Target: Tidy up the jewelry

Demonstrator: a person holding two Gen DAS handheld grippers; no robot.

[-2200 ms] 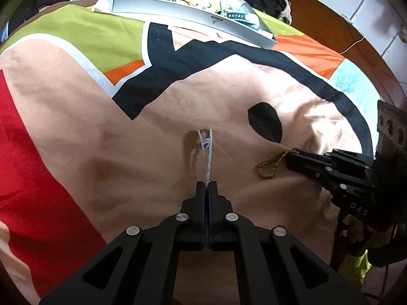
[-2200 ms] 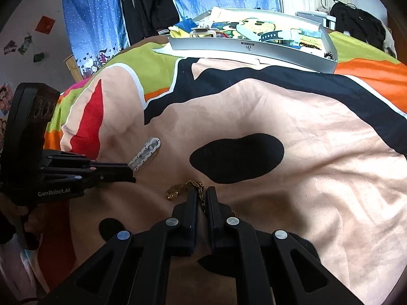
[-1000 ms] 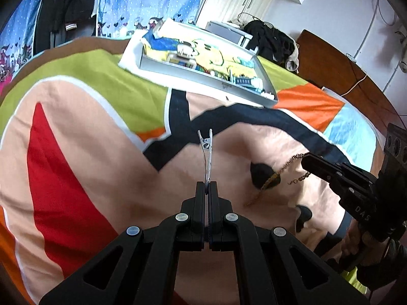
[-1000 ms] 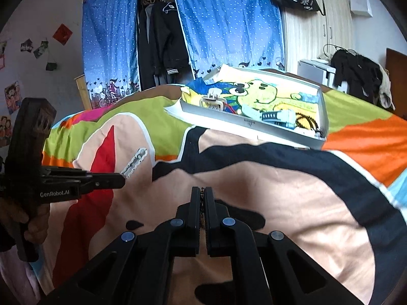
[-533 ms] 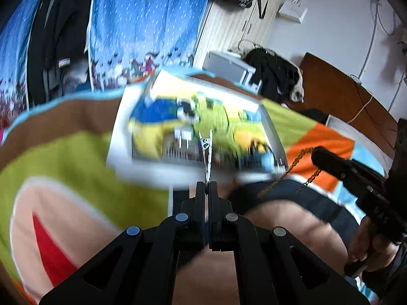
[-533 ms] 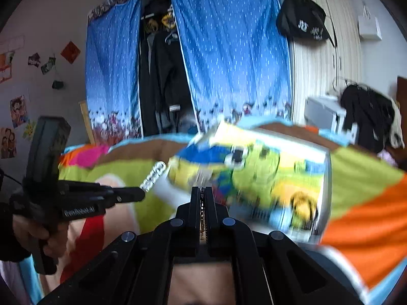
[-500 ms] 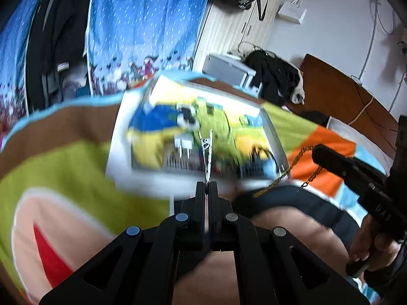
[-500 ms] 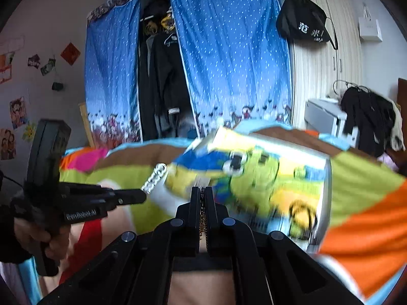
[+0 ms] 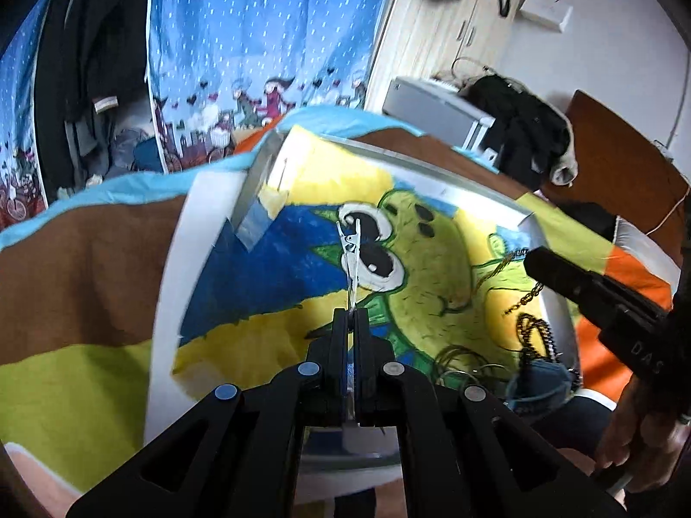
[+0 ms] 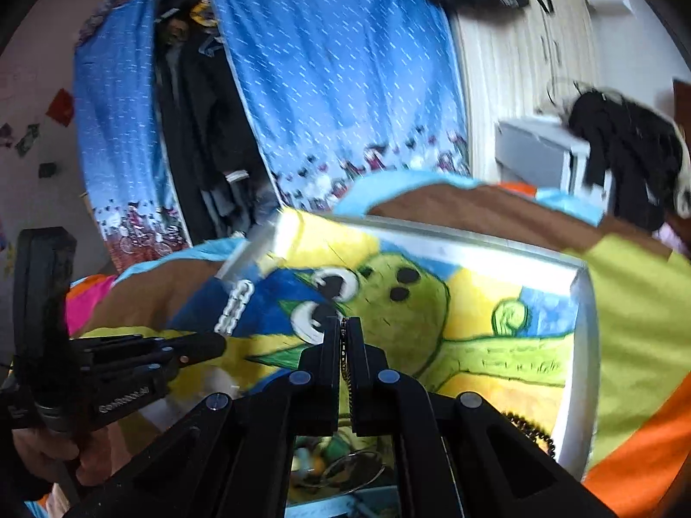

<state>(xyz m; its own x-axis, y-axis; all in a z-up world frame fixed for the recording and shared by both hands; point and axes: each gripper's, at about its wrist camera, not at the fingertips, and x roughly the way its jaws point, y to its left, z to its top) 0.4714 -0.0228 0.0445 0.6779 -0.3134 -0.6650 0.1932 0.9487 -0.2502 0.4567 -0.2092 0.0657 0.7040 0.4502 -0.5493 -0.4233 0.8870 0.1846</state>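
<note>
My left gripper [image 9: 353,315] is shut on a silver alligator clip [image 9: 350,254] that sticks out forward over the grey tray [image 9: 255,181] with the cartoon lining. My right gripper [image 10: 344,323] is shut on a gold chain [image 10: 344,347], seen as a thin strand between the fingers. In the left wrist view the right gripper [image 9: 532,260] comes in from the right with the gold chain [image 9: 524,300] dangling over the tray's right side. In the right wrist view the left gripper [image 10: 218,345] holds the silver clip [image 10: 235,307] above the tray's [image 10: 583,345] left part.
A black bead necklace [image 9: 535,336], thin wire rings [image 9: 458,360] and a blue piece [image 9: 535,386] lie in the tray's near right corner. The tray rests on a colourful bedspread [image 9: 86,259]. Blue curtains [image 9: 259,43] and a grey box [image 9: 436,103] stand behind.
Both grippers have moved forward from above the bedspread to above the tray, which now fills both views. Clip and chain stay held.
</note>
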